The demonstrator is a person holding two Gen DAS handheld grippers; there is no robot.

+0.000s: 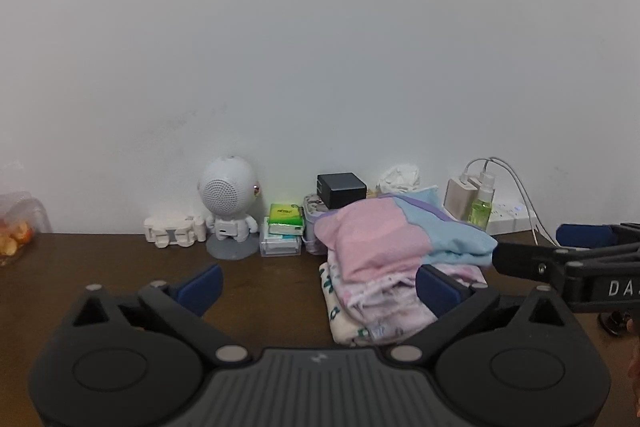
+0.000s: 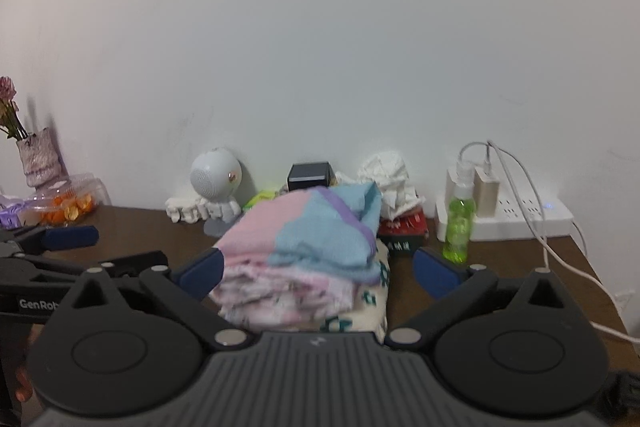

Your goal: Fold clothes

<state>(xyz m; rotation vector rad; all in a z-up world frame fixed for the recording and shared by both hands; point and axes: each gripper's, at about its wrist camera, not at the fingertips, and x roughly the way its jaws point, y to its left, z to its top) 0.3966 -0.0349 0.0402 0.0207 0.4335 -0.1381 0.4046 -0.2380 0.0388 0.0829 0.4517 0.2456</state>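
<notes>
Soft, light pink-and-blue garment (image 2: 316,231) tops folded stack (image 1: 384,291) at table's (image 1: 260,291) 1 o'clock; left gripper (image 1: 318,285) and right gripper (image 2: 316,267) wide open, empty; pinch a hem edge.

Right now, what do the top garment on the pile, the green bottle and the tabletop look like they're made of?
Top garment: soft fuzzy knit or fleece, matte pink and blue panels with rumpled edges; exact fabric unclear.
Green bottle: clear plastic, probably; light passes through the green liquid, and it has a pale spray top.
Tabletop: dark brown wood or wood-look laminate, smooth with a low sheen.
</notes>
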